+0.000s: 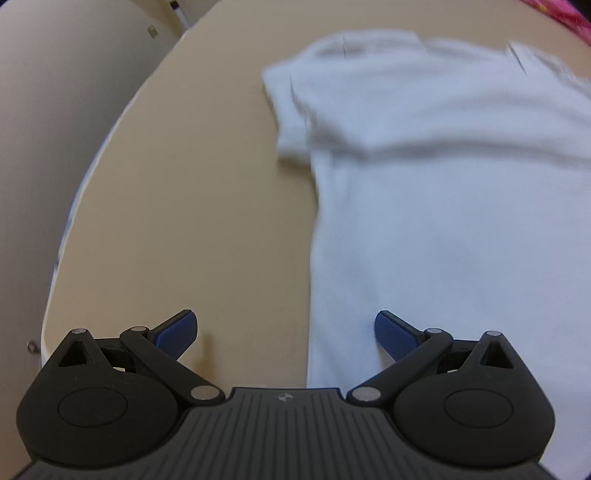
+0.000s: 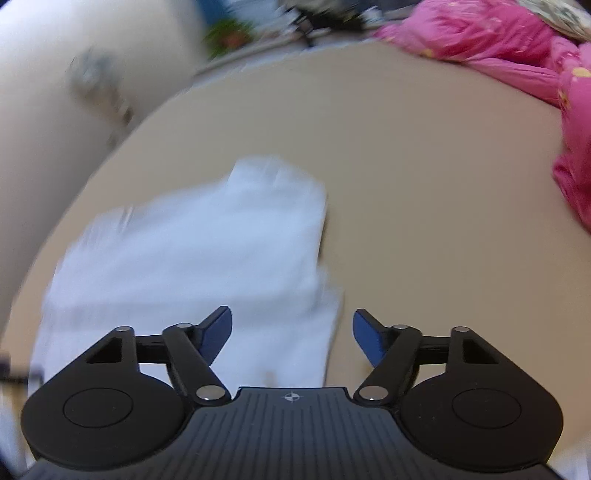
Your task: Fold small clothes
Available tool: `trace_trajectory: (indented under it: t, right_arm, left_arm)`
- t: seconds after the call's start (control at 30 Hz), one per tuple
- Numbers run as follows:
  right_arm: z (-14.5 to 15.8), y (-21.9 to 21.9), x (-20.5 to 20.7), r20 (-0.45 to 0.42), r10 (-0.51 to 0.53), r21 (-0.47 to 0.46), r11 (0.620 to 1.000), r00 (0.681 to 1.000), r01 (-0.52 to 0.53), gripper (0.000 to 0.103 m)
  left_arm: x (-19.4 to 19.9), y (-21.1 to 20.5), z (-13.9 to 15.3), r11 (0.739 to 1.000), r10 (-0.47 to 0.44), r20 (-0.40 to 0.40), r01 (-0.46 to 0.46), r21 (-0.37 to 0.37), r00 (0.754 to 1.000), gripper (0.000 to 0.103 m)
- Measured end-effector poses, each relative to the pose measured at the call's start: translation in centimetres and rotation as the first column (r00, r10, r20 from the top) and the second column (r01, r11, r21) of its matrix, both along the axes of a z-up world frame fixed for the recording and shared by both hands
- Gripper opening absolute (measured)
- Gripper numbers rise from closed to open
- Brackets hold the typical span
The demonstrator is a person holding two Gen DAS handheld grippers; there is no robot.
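A white small garment [image 1: 436, 177] lies spread on the tan table [image 1: 192, 206], with a fold line across its upper part. My left gripper [image 1: 286, 334] hovers open above the garment's left edge; its blue pads [image 1: 177, 332] hold nothing. In the right wrist view the same white garment [image 2: 207, 251] looks blurred and partly folded. My right gripper [image 2: 291, 339] stands open over its right edge, nothing between the jaws.
A heap of pink cloth [image 2: 517, 51] lies at the far right of the table [image 2: 424, 166]. The table's rounded edge runs along the left in both views, with pale floor beyond. Blurred clutter [image 2: 258, 26] sits past the far edge.
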State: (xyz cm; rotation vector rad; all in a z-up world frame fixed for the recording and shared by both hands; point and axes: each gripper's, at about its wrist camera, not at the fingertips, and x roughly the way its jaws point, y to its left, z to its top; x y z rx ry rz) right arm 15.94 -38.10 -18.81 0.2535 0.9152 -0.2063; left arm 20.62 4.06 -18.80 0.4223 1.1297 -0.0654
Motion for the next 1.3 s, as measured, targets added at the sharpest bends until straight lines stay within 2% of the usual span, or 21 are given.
trace_trajectory:
  t: [0.13, 0.27, 0.37, 0.53, 0.6, 0.67, 0.73, 0.77, 0.8, 0.83, 0.87, 0.9, 0.93, 1.07, 1.13, 1.2, 1.3]
  right_arm:
    - [-3.5, 3.2, -6.1, -0.133, -0.041, -0.011, 0.999, 0.990, 0.040, 0.078]
    - [-4.8, 3.8, -9.2, -0.164, -0.019, 0.032, 0.999, 0.986, 0.024, 0.079]
    - [-4.6, 3.7, -10.4, -0.168, 0.017, 0.082, 0.997, 0.986, -0.003, 0.079]
    - [-4.7, 3.4, -11.7, -0.164, -0.006, 0.141, 0.990, 0.986, 0.029, 0.081]
    - [-5.2, 4.5, -11.5, -0.165, 0.003, 0.152, 0.988, 0.986, 0.023, 0.087]
    - [-5.6, 5.2, -11.4, -0.162, 0.031, 0.160, 0.987, 0.986, -0.005, 0.097]
    - [-5.9, 6.0, -10.9, -0.175, 0.047, 0.125, 0.992, 0.983, -0.025, 0.099]
    - [-5.8, 6.4, -10.9, -0.186, 0.051, 0.099, 0.995, 0.981, -0.033, 0.097]
    - [-5.6, 6.7, -10.9, -0.192, 0.054, 0.077, 0.996, 0.980, -0.040, 0.084]
    - [-5.3, 6.9, -11.1, -0.192, 0.050, 0.060, 0.997, 0.980, -0.039, 0.061]
    - [-4.9, 6.7, -11.2, -0.185, 0.048, 0.074, 0.997, 0.982, -0.035, 0.047]
    - [-4.5, 6.3, -11.6, -0.174, 0.049, 0.121, 0.992, 0.983, -0.028, 0.020]
    - [-4.1, 5.7, -11.9, -0.164, 0.048, 0.176, 0.984, 0.985, -0.019, 0.007]
    - [-2.0, 5.0, -12.7, -0.107, 0.014, 0.211, 0.978, 0.994, 0.009, 0.007]
    - [-0.6, 4.9, -12.9, -0.069, 0.004, 0.232, 0.973, 0.998, 0.012, 0.006]
    - [0.9, 4.8, -13.3, -0.036, 0.002, 0.238, 0.971, 0.999, 0.006, 0.006]
    - [2.5, 4.7, -13.8, -0.005, 0.011, 0.239, 0.971, 1.000, -0.009, 0.006]
  left_arm:
    - [-4.5, 2.5, -0.3, 0.997, 0.027, -0.024, -0.029, -0.071, 0.999, 0.103]
    - [-6.4, 4.7, -1.0, 0.988, 0.032, -0.187, -0.060, -0.142, 0.982, 0.103]
    - [-7.8, 5.6, -0.9, 0.989, 0.009, -0.193, -0.038, -0.145, 0.981, 0.103]
    - [-9.0, 5.1, -1.1, 0.982, -0.058, -0.221, 0.016, -0.188, 0.974, 0.103]
    - [-8.9, 4.2, -0.9, 0.979, -0.085, -0.215, 0.041, -0.201, 0.973, 0.103]
    - [-8.7, 3.1, -1.0, 0.982, -0.098, -0.208, 0.061, -0.178, 0.973, 0.103]
    - [-8.5, 2.4, -1.4, 0.987, -0.075, -0.216, 0.041, -0.157, 0.974, 0.103]
    - [-8.5, 2.3, -1.2, 0.987, -0.064, -0.216, 0.030, -0.158, 0.974, 0.101]
    - [-8.4, 2.2, -1.1, 0.986, -0.061, -0.222, 0.024, -0.165, 0.973, 0.096]
    - [-8.6, 2.0, -0.6, 0.983, -0.070, -0.224, 0.029, -0.182, 0.972, 0.077]
    - [-9.0, 1.9, 0.2, 0.980, -0.087, -0.216, 0.044, -0.196, 0.972, 0.044]
    - [-9.5, 1.7, 0.8, 0.976, -0.105, -0.222, 0.057, -0.212, 0.969, 0.025]
    - [-10.0, 1.6, 1.2, 0.974, -0.104, -0.236, 0.050, -0.223, 0.966, 0.013]
    - [-9.8, 2.5, 2.3, 0.976, -0.034, -0.252, -0.022, -0.218, 0.967, 0.006]
    - [-9.9, 3.2, 3.5, 0.965, -0.007, -0.254, -0.060, -0.254, 0.967, 0.005]
    - [-10.6, 3.8, 5.1, 0.956, -0.009, -0.222, -0.057, -0.287, 0.975, 0.005]
    - [-11.9, 4.0, 7.2, 0.960, -0.025, -0.153, -0.019, -0.278, 0.988, 0.005]
